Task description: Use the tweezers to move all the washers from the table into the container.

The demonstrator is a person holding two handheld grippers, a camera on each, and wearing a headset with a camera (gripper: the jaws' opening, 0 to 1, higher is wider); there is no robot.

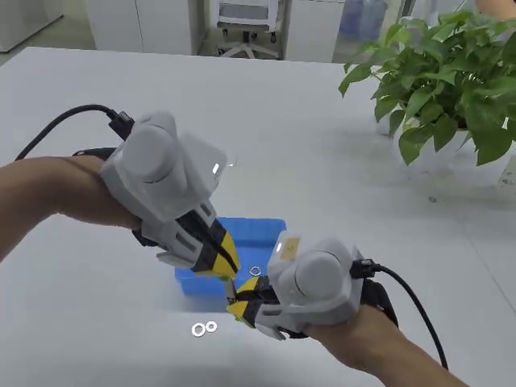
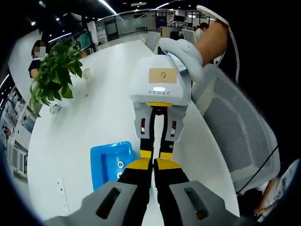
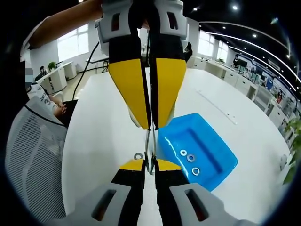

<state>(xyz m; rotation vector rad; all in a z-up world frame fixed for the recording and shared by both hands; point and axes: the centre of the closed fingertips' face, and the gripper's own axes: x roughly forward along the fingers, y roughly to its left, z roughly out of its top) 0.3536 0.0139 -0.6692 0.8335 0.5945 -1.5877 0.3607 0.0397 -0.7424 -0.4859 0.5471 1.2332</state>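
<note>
Both sets of fingers are clamping the tweezers [image 3: 149, 143] here. The left gripper [image 3: 151, 126] is pinching one end and the right gripper [image 3: 150, 165] the other, so the long axis is running straight between them. A loose washer [image 3: 138, 156] is lying on the worktop [image 1: 322, 177] just beside the tweezers, and the blue container [image 3: 211, 155] is sitting on the opposite side. I'm guessing the right gripper is sitting nearer for the pick.

Open-plan office: white desk rows [image 3: 55, 77], mesh swivel chair [image 2: 235, 127], potted plant [image 1: 447, 81], ceiling strip lights [image 2: 107, 6].
</note>
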